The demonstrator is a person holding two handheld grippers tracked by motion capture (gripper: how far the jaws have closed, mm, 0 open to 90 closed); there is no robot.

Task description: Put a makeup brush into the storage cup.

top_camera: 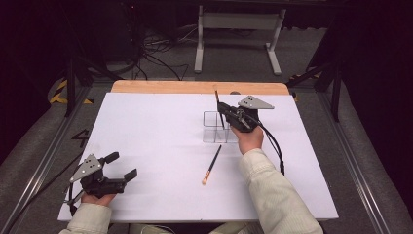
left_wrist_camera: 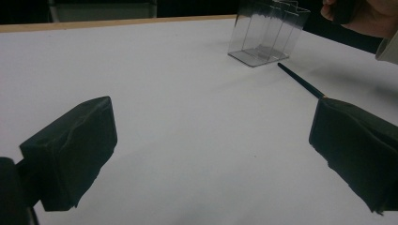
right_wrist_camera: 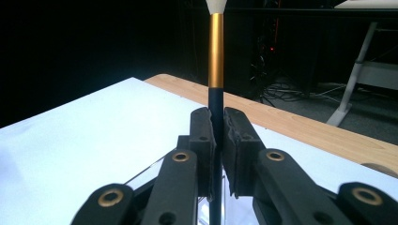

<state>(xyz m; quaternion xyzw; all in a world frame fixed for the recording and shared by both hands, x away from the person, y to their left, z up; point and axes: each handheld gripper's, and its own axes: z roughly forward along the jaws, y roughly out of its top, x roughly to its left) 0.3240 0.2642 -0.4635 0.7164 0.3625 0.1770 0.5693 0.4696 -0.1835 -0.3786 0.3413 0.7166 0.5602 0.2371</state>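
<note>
The right gripper (top_camera: 225,113) sits over the clear organiser (top_camera: 217,127) at the far-centre of the white table (top_camera: 156,141); its jaws are clamped tight on a brush (top_camera: 219,108), gripping the dark handle. In the right gripper view the brush (right_wrist_camera: 216,70) stands upright betw. the pads, gold ferrule and white tip above them, handle running down past the jaws toward the clear box below. From the high view the brush's lower end reaches into the organiser; which compartment can't be told.

A second brush (top_camera: 212,164) lies flat on the table just in front of the organiser, pale tip toward the person, well apart from both grippers; in the left gripper view its dark handle (left_wrist_camera: 300,82) lies near the organiser (left_wrist_camera: 267,33).

The left gripper (top_camera: 122,166) rests low at the near-left corner of the table; jaws spread wide, nothing betw. them, bare table under them.
</note>
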